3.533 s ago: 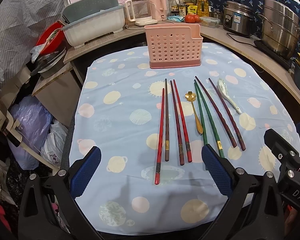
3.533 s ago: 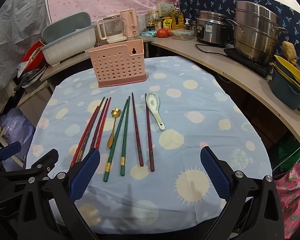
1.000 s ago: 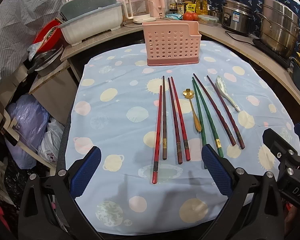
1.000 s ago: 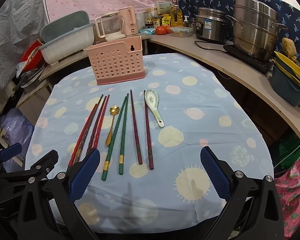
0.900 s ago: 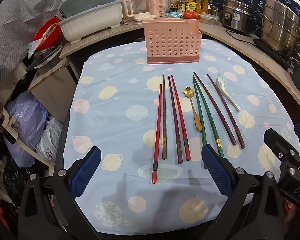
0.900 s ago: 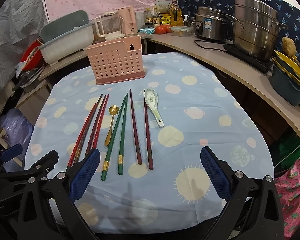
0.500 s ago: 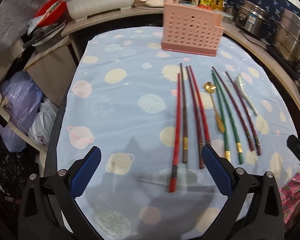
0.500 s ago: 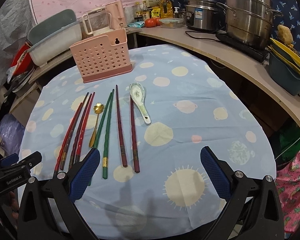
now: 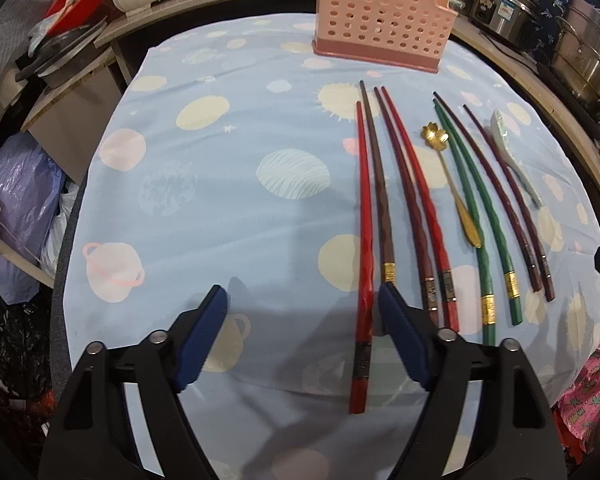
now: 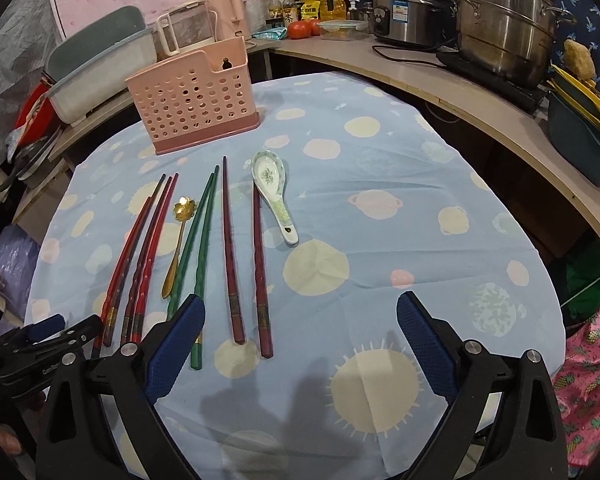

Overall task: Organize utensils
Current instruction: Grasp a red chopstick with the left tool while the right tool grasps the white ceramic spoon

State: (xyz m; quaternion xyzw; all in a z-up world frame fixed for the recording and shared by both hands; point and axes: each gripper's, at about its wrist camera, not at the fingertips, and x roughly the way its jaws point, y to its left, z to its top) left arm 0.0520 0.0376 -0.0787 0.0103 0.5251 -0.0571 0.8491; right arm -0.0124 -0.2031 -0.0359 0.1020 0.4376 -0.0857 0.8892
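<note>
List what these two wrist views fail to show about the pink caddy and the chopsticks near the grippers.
- Pink perforated plastic caddy: top edge cropped in the left wrist view; its inside hidden behind its walls in both views.
- Brown chopstick with gold band: butt end hidden behind a left gripper finger.
- Green chopsticks: lower parts partly covered by a right gripper finger.
- Kitchen bottle labels: too small to read.

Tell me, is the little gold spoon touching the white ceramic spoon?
Apart. The right wrist view shows the gold spoon and the ceramic spoon with green chopsticks and dark red chopsticks lying between them.
</note>
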